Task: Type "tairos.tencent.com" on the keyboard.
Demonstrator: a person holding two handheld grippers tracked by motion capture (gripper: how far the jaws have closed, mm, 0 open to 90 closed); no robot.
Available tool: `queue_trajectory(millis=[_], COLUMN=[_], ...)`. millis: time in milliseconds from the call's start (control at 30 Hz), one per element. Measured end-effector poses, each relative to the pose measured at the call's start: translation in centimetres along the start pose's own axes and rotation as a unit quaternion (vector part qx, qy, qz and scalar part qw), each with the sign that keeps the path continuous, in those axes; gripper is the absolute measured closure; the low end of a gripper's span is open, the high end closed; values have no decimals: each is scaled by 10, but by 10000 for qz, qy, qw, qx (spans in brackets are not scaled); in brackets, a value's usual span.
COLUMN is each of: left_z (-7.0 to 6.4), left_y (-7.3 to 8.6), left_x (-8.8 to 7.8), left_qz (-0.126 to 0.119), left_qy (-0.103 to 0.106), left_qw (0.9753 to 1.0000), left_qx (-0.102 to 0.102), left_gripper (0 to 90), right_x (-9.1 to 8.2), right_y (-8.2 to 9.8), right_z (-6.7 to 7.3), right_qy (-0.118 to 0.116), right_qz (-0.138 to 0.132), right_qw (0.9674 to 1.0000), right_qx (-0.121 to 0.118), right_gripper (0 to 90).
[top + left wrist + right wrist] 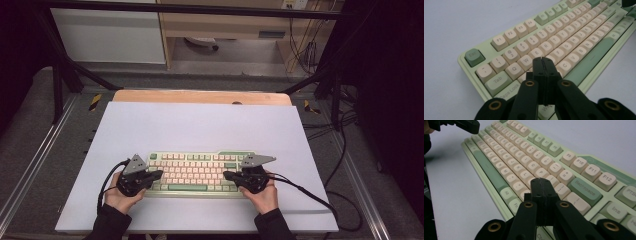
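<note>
Keyboard (197, 172): rectangular, glossy rounded cream keycaps, sage-green plastic case.

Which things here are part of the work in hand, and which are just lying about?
Part of the work:
- keyboard, green with cream keys
- left claw, shut, over the keyboard's left end
- right claw, shut, over its right end

Just there:
- white sheet under the keyboard
- wooden table edge beyond the sheet
- loose cables on the floor at the right
</note>
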State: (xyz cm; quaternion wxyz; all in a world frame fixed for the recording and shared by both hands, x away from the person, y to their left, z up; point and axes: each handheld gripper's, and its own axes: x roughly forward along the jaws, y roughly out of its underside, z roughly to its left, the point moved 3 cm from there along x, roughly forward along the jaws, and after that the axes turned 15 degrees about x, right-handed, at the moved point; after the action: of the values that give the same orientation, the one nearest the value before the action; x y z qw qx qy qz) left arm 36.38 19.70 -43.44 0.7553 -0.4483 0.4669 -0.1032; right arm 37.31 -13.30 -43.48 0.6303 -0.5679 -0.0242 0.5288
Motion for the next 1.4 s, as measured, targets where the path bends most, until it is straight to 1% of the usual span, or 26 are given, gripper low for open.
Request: queue_trajectory(millis=[200, 467, 933, 1300, 1400], left_z=[-2, -4, -13, -16, -15], left_y=[-5, -12, -32, -39, -40], left_x=[2, 8, 27, 43, 48], left_qz=[-6, -6, -11, 63, 79], left_qy=[10, 33, 107, 117, 109], left_qw=[10000, 10000, 9997, 9997, 9998], left_qx=[39, 82, 201, 202, 172], left_gripper=[899, 899, 899, 899, 899], right_x=[-5, -7, -9, -8, -8], right_y=[3, 5, 6, 6, 6], right_z=[-4, -6, -6, -6, -6], right_qy=[51, 59, 53, 55, 47], right_qz=[-21, -22, -7, -1, -6], right_qw=[10000, 10000, 10000, 10000, 10000], right_qx=[30, 44, 36, 32, 28], right_gripper=[900, 900, 900, 900, 900])
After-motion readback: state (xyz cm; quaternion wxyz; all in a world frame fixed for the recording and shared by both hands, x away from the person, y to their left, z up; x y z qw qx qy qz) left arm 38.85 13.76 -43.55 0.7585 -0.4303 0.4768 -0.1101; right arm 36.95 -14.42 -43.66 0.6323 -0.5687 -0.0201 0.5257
